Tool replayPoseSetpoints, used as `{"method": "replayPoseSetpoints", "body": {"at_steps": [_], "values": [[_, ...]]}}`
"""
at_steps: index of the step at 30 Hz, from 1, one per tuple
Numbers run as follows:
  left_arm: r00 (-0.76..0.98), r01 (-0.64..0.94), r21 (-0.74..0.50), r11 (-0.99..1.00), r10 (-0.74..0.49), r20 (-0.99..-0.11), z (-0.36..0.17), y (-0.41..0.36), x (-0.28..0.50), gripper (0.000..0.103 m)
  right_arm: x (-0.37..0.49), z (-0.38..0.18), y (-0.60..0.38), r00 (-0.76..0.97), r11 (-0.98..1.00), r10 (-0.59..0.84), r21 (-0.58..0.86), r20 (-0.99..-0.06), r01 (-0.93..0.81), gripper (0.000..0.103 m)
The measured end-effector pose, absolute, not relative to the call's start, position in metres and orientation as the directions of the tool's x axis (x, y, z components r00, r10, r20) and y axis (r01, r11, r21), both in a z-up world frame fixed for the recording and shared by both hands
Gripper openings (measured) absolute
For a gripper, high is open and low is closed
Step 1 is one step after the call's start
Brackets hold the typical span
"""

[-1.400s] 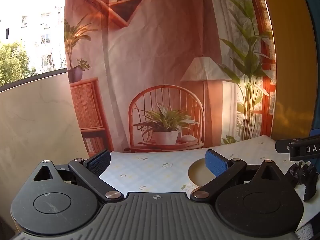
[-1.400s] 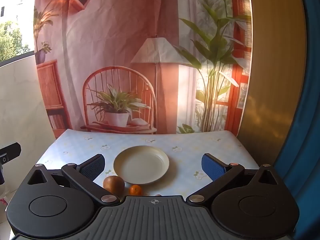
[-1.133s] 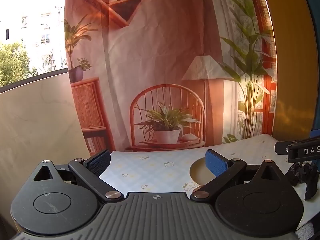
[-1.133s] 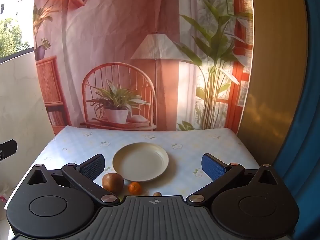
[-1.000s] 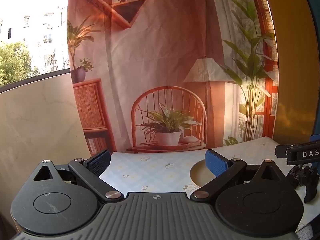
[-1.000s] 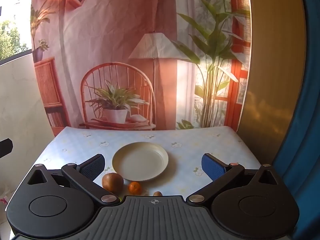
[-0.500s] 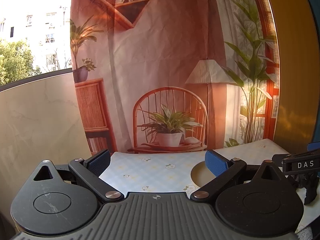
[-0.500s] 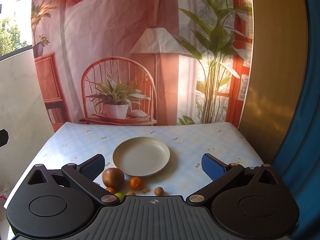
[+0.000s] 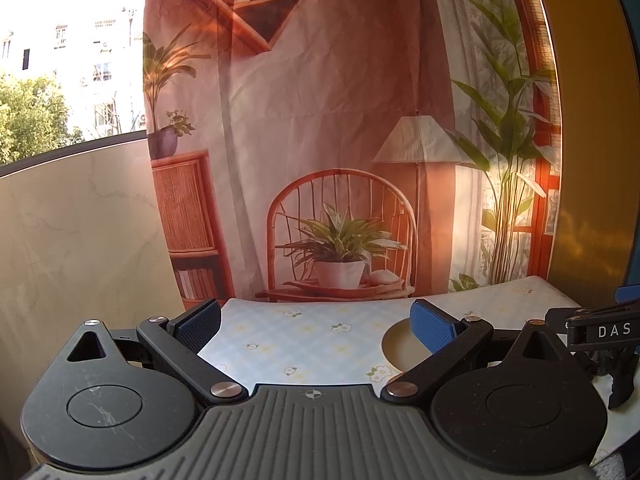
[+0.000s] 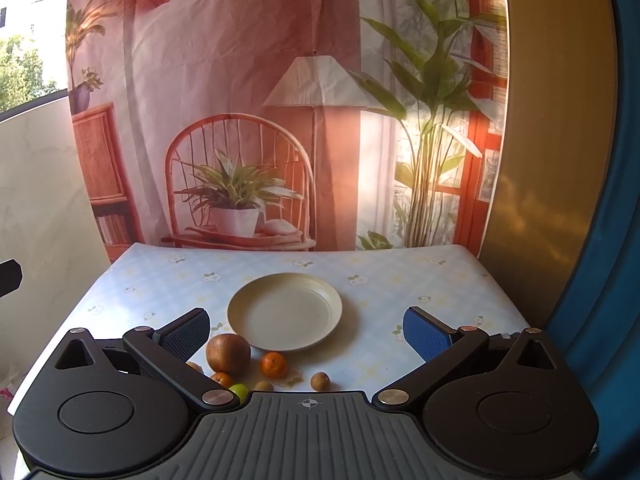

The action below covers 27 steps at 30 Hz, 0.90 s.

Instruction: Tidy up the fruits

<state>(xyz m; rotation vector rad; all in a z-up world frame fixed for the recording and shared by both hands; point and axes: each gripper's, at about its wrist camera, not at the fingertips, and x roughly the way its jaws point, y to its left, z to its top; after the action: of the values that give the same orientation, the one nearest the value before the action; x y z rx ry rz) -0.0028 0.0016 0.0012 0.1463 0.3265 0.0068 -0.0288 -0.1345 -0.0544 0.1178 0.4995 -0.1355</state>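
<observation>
In the right wrist view a cream plate (image 10: 285, 316) lies bare on the flowered tablecloth. Just in front of it sit a large brown fruit (image 10: 228, 354), an orange mandarin (image 10: 274, 365), a second mandarin (image 10: 222, 379), a green lime (image 10: 239, 391) and small brown fruits (image 10: 320, 381). My right gripper (image 10: 306, 332) hovers open above them, holding nothing. My left gripper (image 9: 316, 326) is open over the table's left part, with the plate's rim (image 9: 394, 344) behind its right finger.
A printed backdrop (image 10: 280, 100) of a chair and plants hangs at the table's far edge. A marble wall (image 9: 80, 240) stands on the left, a yellow panel (image 10: 552, 120) on the right. The other gripper's body (image 9: 600, 332) shows at the left wrist view's right edge.
The right gripper has pulled back and tilted down, so more fruit shows in front of the plate. The left view has drifted slightly. Both grippers stayed open.
</observation>
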Motion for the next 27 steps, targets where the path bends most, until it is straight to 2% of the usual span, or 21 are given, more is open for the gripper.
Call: {"method": "replayPoseSetpoints", "body": {"at_steps": [27], "values": [[0.948, 0.017, 0.144, 0.989, 0.03, -0.317, 0.0, 0.0021, -0.0029, 0.102, -0.0291, -0.0553, -0.1354, 0.87, 0.984, -0.101, 0.08, -0.483, 0.158, 0.103]]}}
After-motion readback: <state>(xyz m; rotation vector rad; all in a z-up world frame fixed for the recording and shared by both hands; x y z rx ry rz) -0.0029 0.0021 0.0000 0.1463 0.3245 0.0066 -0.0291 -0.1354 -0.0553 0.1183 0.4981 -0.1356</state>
